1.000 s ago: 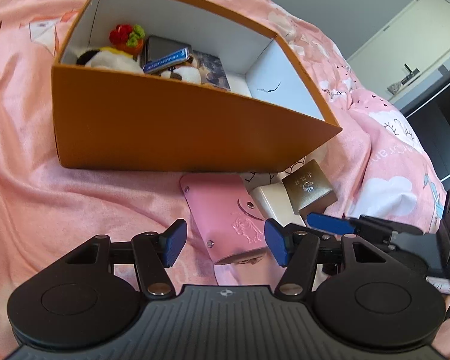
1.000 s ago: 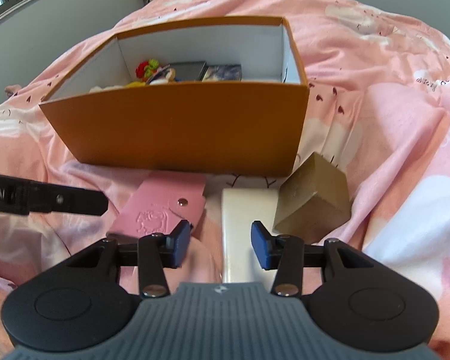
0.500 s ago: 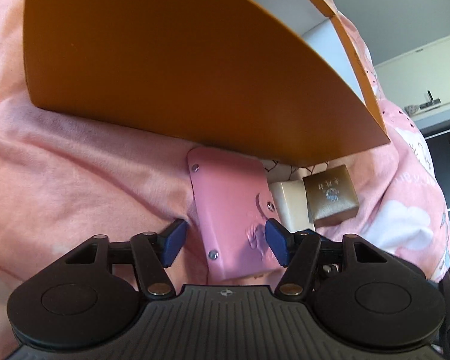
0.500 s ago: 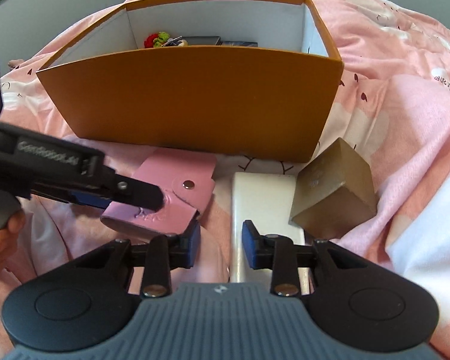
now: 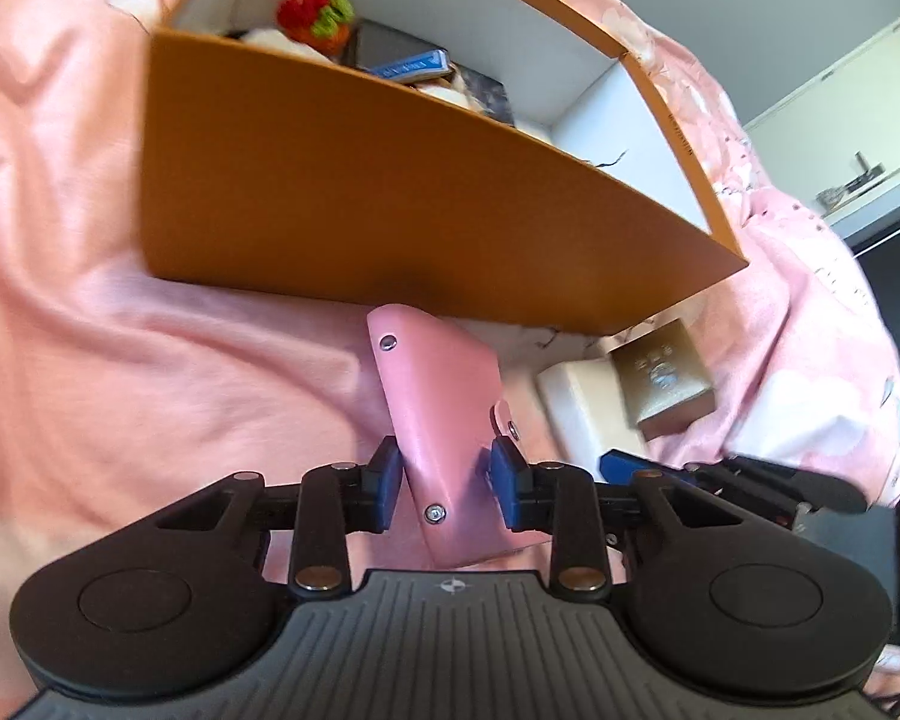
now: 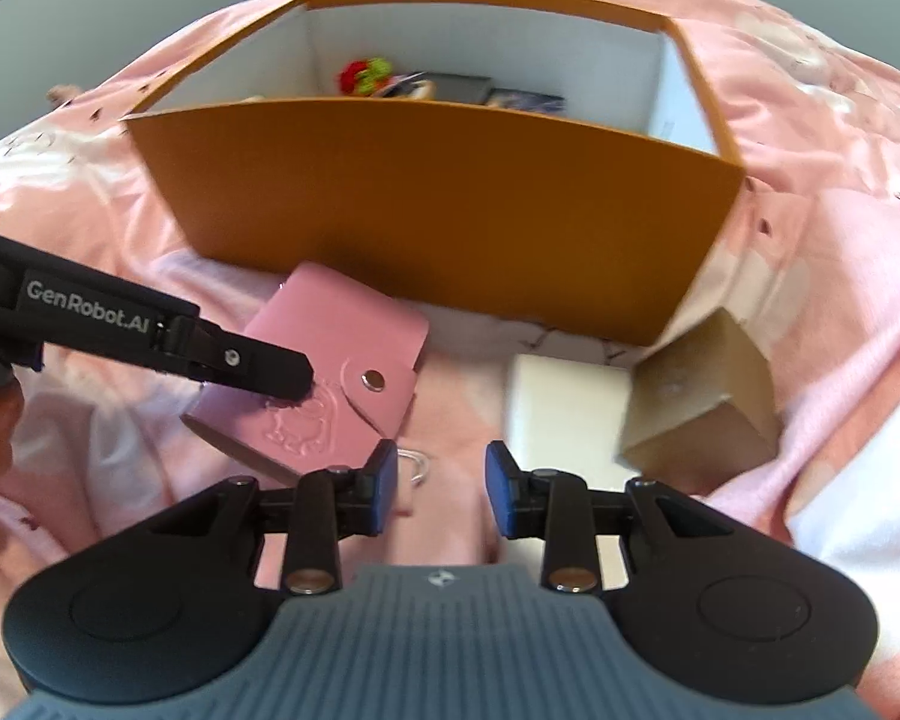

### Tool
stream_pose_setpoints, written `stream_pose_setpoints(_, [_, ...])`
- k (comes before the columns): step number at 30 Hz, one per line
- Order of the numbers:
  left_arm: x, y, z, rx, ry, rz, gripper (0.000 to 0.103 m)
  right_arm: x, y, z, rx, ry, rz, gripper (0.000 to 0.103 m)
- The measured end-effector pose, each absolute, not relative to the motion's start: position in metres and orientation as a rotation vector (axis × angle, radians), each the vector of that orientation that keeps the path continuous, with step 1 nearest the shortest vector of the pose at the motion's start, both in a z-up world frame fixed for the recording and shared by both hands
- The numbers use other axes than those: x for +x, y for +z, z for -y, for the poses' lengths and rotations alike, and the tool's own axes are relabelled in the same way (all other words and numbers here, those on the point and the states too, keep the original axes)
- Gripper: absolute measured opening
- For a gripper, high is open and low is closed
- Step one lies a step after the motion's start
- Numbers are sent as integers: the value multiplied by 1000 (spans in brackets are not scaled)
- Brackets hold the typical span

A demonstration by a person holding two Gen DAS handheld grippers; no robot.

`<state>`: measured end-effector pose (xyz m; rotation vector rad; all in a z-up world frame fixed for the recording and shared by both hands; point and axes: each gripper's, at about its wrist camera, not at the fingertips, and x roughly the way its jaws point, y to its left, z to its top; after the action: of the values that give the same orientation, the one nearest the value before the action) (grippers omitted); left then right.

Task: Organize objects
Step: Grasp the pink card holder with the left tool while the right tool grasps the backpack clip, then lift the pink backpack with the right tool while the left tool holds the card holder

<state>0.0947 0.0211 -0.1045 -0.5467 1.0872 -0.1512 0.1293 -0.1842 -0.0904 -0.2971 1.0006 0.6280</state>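
Observation:
My left gripper (image 5: 444, 483) is shut on a pink snap wallet (image 5: 441, 396) and holds it tilted up off the pink bedspread, just in front of the orange box (image 5: 390, 210). The right wrist view shows the same wallet (image 6: 336, 348) with the left gripper's finger on it. My right gripper (image 6: 441, 489) is open and empty, low over the bedspread, left of a white box (image 6: 564, 414). A gold box (image 6: 702, 390) lies to the right of the white one. Both also show in the left wrist view: white box (image 5: 576, 396), gold box (image 5: 666, 372).
The orange box (image 6: 450, 198) is open on top and holds a red and green knitted toy (image 5: 315, 15), a blue packet (image 5: 411, 66), a dark flat item and soft white things. The rumpled pink bedspread (image 5: 120, 330) lies all around. A white cabinet (image 5: 840, 96) stands far right.
My left gripper closed on the pink wallet and lifted its near end off the bed. My right gripper drew back a little from the white box and stayed open.

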Motion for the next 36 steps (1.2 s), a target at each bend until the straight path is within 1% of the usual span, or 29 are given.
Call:
stream_pose_setpoints(2, [88,-101,-24,-508,-127,-1093,34,125,-90,175,-328,662,-1028,40])
stream_pose_setpoints(3, [85,-101,-26,-492,-116,-1100,27,122,-90,170,-348,677,-1039,41])
stream_pose_setpoints(5, [79,-104,-30,-513,-112,-1113,27,117,-95,161,-398,695,-1062,55])
stream_pose_setpoints(8, [75,-109,-35,-543,-112,-1121,27,109,-107,146,-490,702,-1085,65])
stream_pose_setpoints(13, [73,-111,-33,-527,-118,-1120,27,94,-129,121,-709,678,-1034,74])
stream_pose_setpoints(15, [72,-112,-32,-531,-122,-1119,27,90,-134,116,-762,665,-1017,74])
stream_pose_setpoints(21, [69,-114,-34,-546,-127,-1117,27,89,-131,118,-782,646,-1011,61])
stream_pose_setpoints(23, [69,-114,-34,-546,-127,-1116,27,91,-125,123,-751,645,-1014,54])
stream_pose_setpoints(24, [69,-114,-34,-548,-127,-1117,27,93,-122,126,-728,645,-1018,52])
stream_pose_setpoints(27, [68,-114,-36,-557,-128,-1118,27,100,-107,136,-636,650,-1028,43])
stream_pose_setpoints(28, [68,-114,-37,-561,-128,-1119,27,103,-100,139,-600,655,-1028,37])
stream_pose_setpoints(29, [68,-114,-38,-563,-127,-1119,27,106,-93,143,-556,667,-1023,28])
stream_pose_setpoints(32, [68,-113,-39,-561,-126,-1119,27,120,-71,147,-426,698,-1006,28])
stream_pose_setpoints(36, [69,-112,-39,-561,-123,-1122,27,142,-58,157,-172,788,-1060,28])
